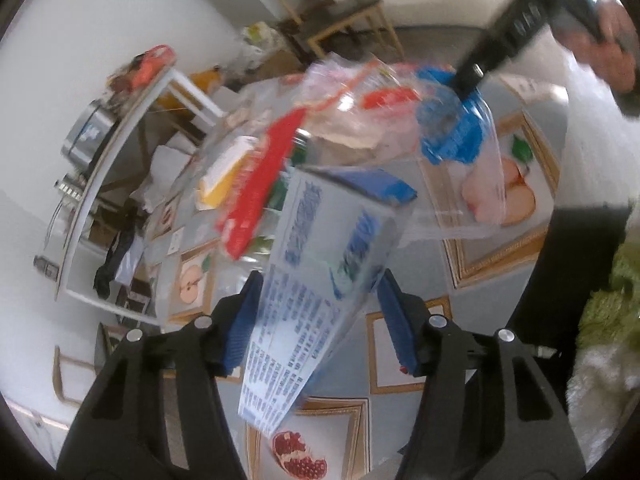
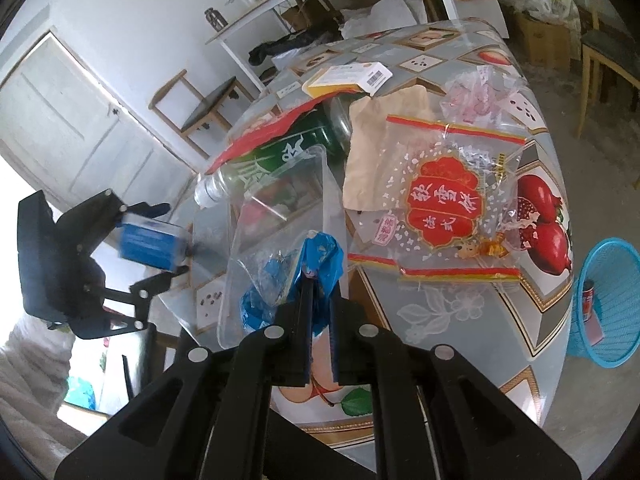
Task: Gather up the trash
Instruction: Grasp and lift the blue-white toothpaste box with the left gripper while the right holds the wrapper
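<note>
While right gripper [image 2: 320, 280] pinches clear bag [image 2: 280, 216] up by blue liner, left gripper [image 1: 316, 300] clamps blue-white carton [image 1: 320, 240], likely bound for bag mouth.

A round table under a fruit-patterned oilcloth [image 2: 520, 312] fills the middle of the right wrist view. On it, centre right, lies a clear cellophane bag with a red seal [image 2: 444, 204], overlapping a tan paper wrapper [image 2: 384, 148] behind it. Left of those lies a green-labelled plastic bottle [image 2: 280, 152] on its side, with a flat white-labelled box [image 2: 348, 76] behind it. In front of the bottle sits a clear plastic bag holding blue wrapping [image 2: 280, 264]. At left, off the table's edge, is a blue-printed white carton [image 2: 150, 246]. At far right, below the table, stands a turquoise mesh basket [image 2: 612, 304].
</note>
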`<state>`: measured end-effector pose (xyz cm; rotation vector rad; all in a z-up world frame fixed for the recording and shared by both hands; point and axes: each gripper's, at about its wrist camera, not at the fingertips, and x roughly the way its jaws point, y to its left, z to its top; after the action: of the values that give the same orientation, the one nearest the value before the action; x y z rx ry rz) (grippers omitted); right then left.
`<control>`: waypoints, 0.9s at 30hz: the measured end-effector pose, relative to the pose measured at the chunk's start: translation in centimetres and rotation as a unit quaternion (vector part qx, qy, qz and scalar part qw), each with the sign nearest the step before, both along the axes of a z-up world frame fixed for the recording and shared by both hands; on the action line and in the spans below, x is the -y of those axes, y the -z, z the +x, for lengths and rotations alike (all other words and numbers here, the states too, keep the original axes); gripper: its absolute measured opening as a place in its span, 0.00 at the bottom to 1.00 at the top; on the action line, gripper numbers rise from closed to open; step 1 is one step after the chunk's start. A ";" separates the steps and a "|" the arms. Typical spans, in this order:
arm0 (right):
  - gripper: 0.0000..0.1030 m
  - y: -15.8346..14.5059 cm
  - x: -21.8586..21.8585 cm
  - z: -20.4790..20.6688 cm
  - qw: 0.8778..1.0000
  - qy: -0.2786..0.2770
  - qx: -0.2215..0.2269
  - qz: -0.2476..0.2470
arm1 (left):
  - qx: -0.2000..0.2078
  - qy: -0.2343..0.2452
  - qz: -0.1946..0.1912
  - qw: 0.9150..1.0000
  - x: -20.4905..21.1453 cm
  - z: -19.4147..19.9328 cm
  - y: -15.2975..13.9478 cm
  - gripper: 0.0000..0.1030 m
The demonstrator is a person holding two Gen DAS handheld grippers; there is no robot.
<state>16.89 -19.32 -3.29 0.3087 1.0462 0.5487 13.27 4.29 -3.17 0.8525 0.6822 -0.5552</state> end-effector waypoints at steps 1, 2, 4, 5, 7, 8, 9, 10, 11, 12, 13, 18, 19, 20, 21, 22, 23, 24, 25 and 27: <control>0.08 0.0 0.2 0.0 1.000 0.001 -0.001 0.008 | 0.001 -0.011 -0.017 1.000 -0.4 0.1 -0.7 0.51; 0.08 0.1 0.3 0.1 1.000 0.002 -0.003 0.014 | 0.002 -0.021 -0.031 0.999 -0.7 0.2 -1.3 0.48; 0.08 0.4 0.8 0.3 0.999 0.008 -0.013 0.036 | 0.002 -0.053 -0.084 0.995 -2.0 0.6 -3.2 0.44; 0.08 0.5 1.0 0.4 0.999 0.011 -0.018 0.045 | -0.001 -0.063 -0.106 0.992 -2.5 0.6 -3.9 0.40; 0.08 0.6 1.4 0.4 0.998 0.018 -0.022 0.059 | -0.005 -0.087 -0.161 0.983 -4.0 0.7 -5.4 0.31; 0.08 0.4 1.5 0.3 0.998 0.020 -0.018 0.061 | -0.007 -0.101 -0.185 0.978 -4.6 0.8 -5.8 0.31; 0.08 0.3 1.4 0.2 0.998 0.022 -0.014 0.059 | -0.009 -0.108 -0.198 0.974 -4.9 0.9 -6.0 0.31; 0.08 0.2 1.3 0.2 0.998 0.023 -0.012 0.056 | -0.009 -0.115 -0.210 0.971 -5.2 1.0 -5.9 0.31; 0.08 0.2 1.2 0.1 0.998 0.022 -0.011 0.054 | -0.012 -0.121 -0.222 0.967 -5.4 1.0 -5.7 0.31; 0.08 0.1 1.0 0.0 0.998 0.022 -0.010 0.050 | -0.010 -0.122 -0.233 0.965 -5.5 0.9 -5.5 0.31; 0.08 0.1 0.9 -0.1 0.999 0.022 -0.009 0.046 | -0.008 -0.121 -0.240 0.963 -5.4 0.8 -5.4 0.31; 0.08 -0.8 0.3 -0.7 1.000 0.025 0.011 0.010 | 0.012 -0.120 -0.244 0.962 -4.2 0.4 -4.6 0.32; 0.08 -1.1 0.2 -0.8 1.000 0.026 0.017 0.004 | 0.014 -0.121 -0.244 0.962 -4.1 0.3 -4.6 0.32; 0.08 -1.4 0.1 -0.9 0.999 0.026 0.026 -0.004 | 0.015 -0.122 -0.245 0.962 -4.1 0.2 -4.6 0.32; 0.08 -1.9 -0.1 -1.1 0.999 0.026 0.038 -0.012 | 0.015 -0.125 -0.249 0.960 -4.2 0.2 -4.6 0.32; 0.08 -2.2 -0.2 -1.2 0.998 0.025 0.046 -0.016 | 0.014 -0.129 -0.254 0.958 -4.4 0.2 -4.6 0.32; 0.08 -2.6 -0.4 -1.3 0.998 0.022 0.055 -0.020 | 0.012 -0.135 -0.262 0.956 -4.8 0.2 -4.7 0.32; 0.08 -3.0 -0.6 -1.4 0.998 0.016 0.063 -0.019 | 0.009 -0.145 -0.273 0.951 -5.3 0.3 -4.8 0.32; 0.08 -3.2 -0.7 -1.3 0.998 0.011 0.065 -0.011 | 0.008 -0.151 -0.280 0.948 -5.6 0.3 -4.8 0.31; 0.08 -3.1 -0.8 -0.8 0.998 -0.003 0.059 0.020 | 0.007 -0.163 -0.298 0.940 -6.4 0.1 -5.0 0.31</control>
<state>16.05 -18.51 -0.18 0.3050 0.9240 0.5872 13.39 10.72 1.84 0.1678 0.5775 -0.4184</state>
